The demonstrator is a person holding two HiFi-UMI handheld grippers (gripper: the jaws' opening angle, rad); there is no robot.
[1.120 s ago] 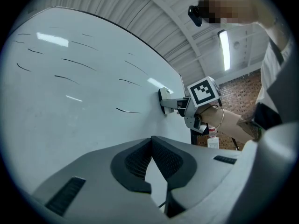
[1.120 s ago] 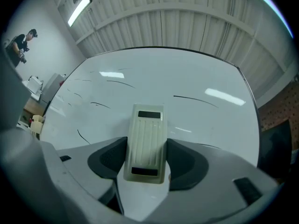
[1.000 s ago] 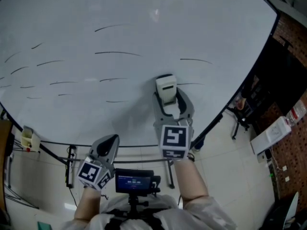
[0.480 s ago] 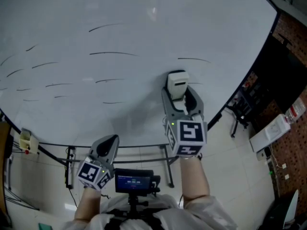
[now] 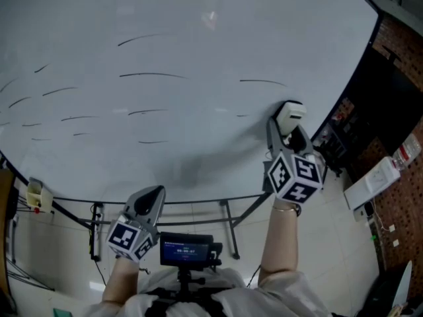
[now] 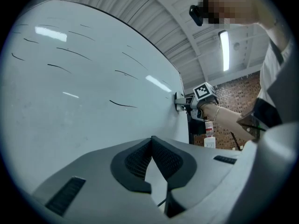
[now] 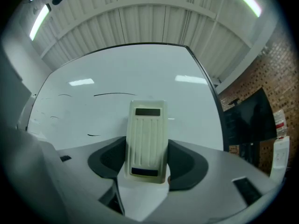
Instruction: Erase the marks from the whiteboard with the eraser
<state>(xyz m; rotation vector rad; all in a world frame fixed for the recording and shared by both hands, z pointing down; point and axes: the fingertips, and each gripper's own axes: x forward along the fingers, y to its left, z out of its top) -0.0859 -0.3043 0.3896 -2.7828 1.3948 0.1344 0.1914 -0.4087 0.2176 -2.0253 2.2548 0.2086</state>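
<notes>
I am holding the eraser [image 5: 291, 115] in my right gripper [image 5: 288, 131]. The jaws are clamping on its two long sides, and the cream ribbed back of the eraser is facing me. The eraser is sitting against the whiteboard [image 5: 198, 38], low down and close to the board's right edge. The left gripper view is showing it pressed flat on the board there.

My left gripper [image 5: 148, 198] is hanging low, just under the bottom edge of the board and well apart from the eraser. Its jaws are pressing together at the tips, and nothing is sitting between them.

The whiteboard is big and white, and thin black marks [image 5: 151, 75] are running across it in short sideways lines. Most of them are sitting on the left and middle parts. One long mark [image 5: 263, 82] is lying just above the eraser and a bit to its left — the two are not touching. A tiny faint mark [image 5: 242, 115] is sitting beside the eraser on its left.

Under the board, dark stand legs [image 5: 232, 222] are crossing over a pale tiled floor [image 5: 317, 210]. A small screen [image 5: 186, 249] is sitting by my chest, between my two arms. A brick wall [image 5: 404, 41] is showing on the far right.
</notes>
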